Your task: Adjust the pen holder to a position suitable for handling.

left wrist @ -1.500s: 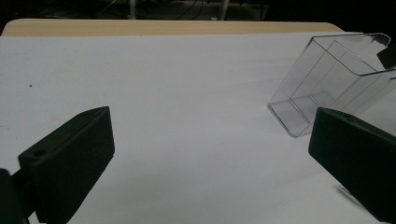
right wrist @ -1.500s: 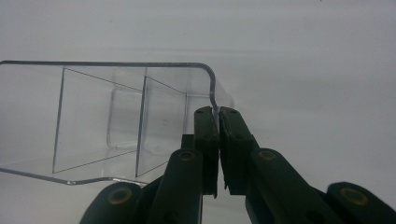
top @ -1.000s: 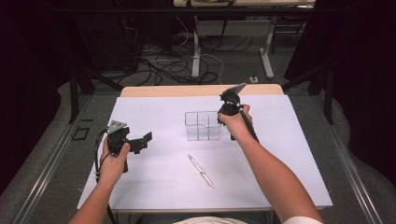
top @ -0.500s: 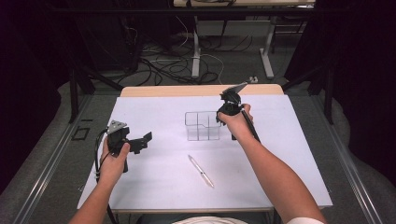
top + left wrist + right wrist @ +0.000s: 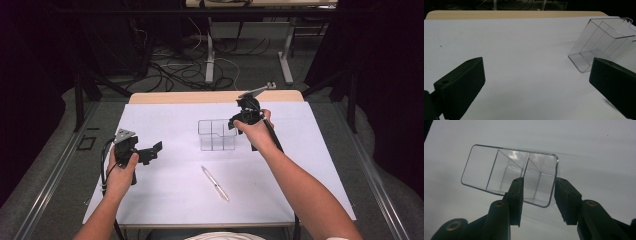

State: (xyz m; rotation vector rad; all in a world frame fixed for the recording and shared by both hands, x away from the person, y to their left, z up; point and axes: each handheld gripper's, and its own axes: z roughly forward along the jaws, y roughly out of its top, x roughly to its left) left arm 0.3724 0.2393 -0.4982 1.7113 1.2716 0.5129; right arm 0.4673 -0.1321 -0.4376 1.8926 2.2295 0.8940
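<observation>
The clear box (image 5: 216, 135) stands upright on the table (image 5: 175, 200); the right gripper (image 5: 537, 195) has just been opening, jaws straddling its end wall without pressing; the left gripper (image 5: 534, 85) waits wide apart.

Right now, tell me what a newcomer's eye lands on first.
The clear bin mid-table, with the right gripper just above its right end, jaws just opening off it. Nearer the person a pen lies alone on the white sheet; the left gripper waits open at left.

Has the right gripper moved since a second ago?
Barely: the right gripper stays at the right end of the clear plastic three-compartment organizer, perhaps slightly higher. Its jaws have just been opening, straddling the end wall without pressing it.
</observation>
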